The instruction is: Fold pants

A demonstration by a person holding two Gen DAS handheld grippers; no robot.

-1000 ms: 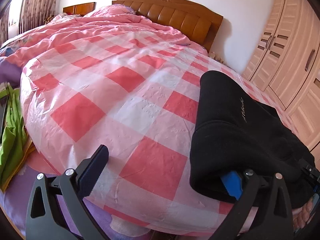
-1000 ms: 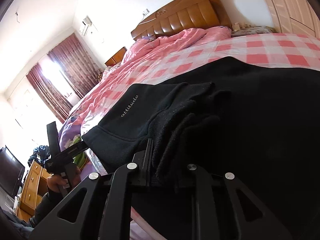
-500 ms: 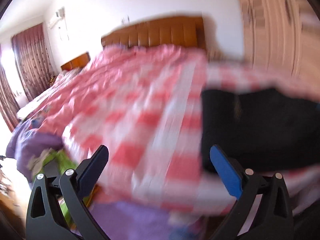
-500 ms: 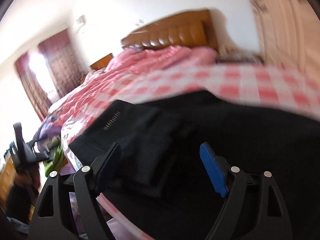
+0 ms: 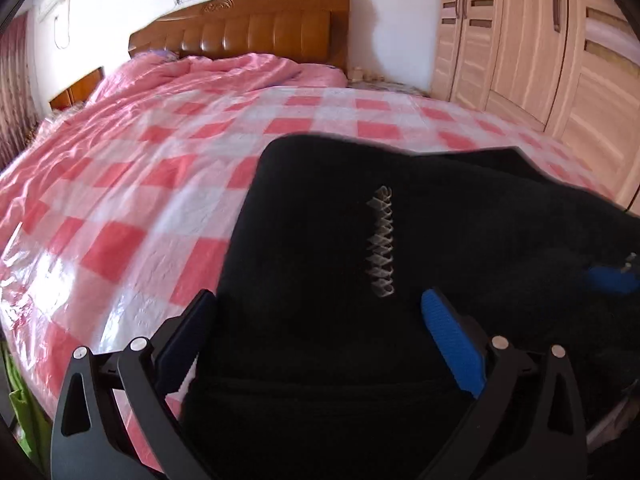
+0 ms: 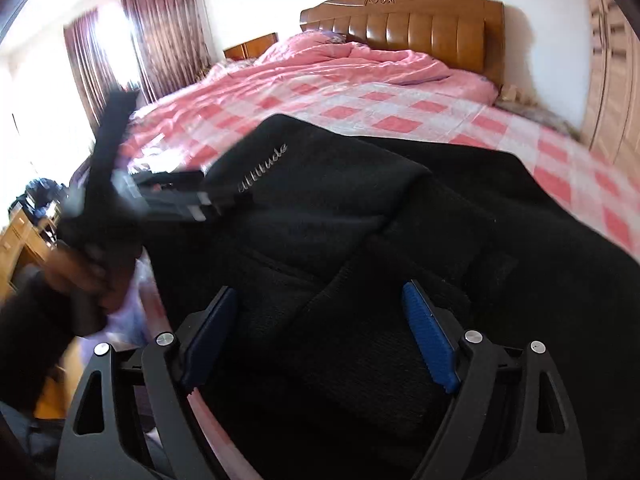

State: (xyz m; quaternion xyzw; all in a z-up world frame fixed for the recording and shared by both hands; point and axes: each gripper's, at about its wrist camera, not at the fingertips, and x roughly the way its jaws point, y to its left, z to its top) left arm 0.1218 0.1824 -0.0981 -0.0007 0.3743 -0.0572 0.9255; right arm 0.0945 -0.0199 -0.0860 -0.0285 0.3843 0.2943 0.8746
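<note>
The black pants lie folded on the pink checked bed cover, with white lettering on top. They also show in the right wrist view. My left gripper is open and hovers over the near left part of the pants, holding nothing. It also shows blurred in the right wrist view, over the pants' left edge. My right gripper is open and empty over the layered near edge of the pants. One blue fingertip of it shows at the right in the left wrist view.
A wooden headboard and a bunched pink duvet are at the far end. A wardrobe stands on the right. Curtains and a bright window are at the left. Green cloth lies beside the bed's near left corner.
My right gripper has let go of the pants' edge and opened. My left gripper has swung right from beside the pants to over them. Both views are blurred by motion.
</note>
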